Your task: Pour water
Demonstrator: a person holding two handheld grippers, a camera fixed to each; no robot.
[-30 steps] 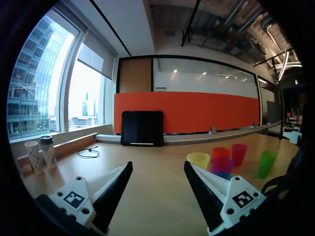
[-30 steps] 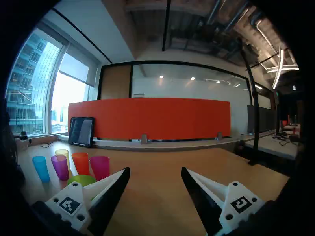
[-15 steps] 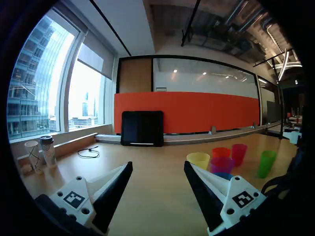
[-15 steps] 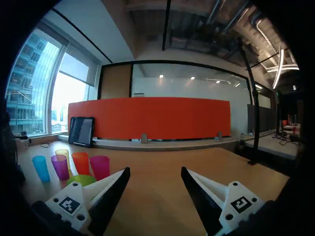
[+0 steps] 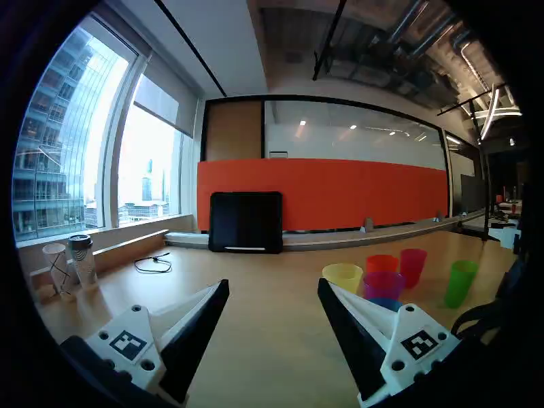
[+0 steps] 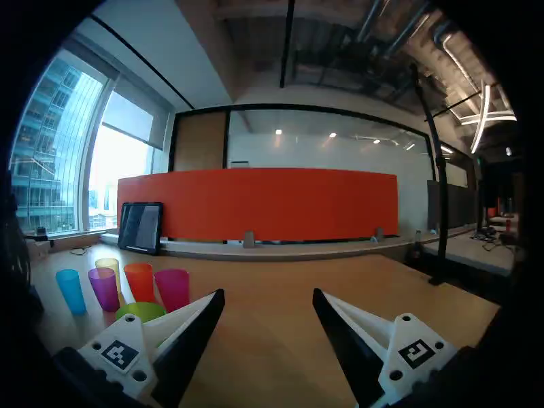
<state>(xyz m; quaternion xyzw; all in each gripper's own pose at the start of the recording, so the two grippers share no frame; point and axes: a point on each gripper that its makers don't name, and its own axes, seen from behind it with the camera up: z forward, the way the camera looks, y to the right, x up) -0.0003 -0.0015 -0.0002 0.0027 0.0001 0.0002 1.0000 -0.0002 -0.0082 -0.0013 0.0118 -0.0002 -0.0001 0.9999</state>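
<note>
Several coloured plastic cups stand together on a wooden table (image 5: 272, 326). In the left gripper view, a yellow cup (image 5: 342, 277), an orange cup (image 5: 381, 263), a magenta cup (image 5: 413, 266), a purple cup (image 5: 383, 285) and a green cup (image 5: 460, 283) sit to the right, just beyond my left gripper (image 5: 273, 288), which is open and empty. In the right gripper view, a blue cup (image 6: 71, 291), the purple cup (image 6: 104, 288), the orange cup (image 6: 141, 281), the magenta cup (image 6: 173, 288) and the green cup (image 6: 139, 312) stand at the left. My right gripper (image 6: 268, 298) is open and empty beside them.
A black tablet (image 5: 245, 222) leans against an orange partition (image 5: 326, 192) at the table's back. Two paper coffee cups (image 5: 71, 264) stand on the window ledge at the left, and a black cable (image 5: 152, 263) lies nearby. A dark pole (image 6: 440, 224) rises at the right.
</note>
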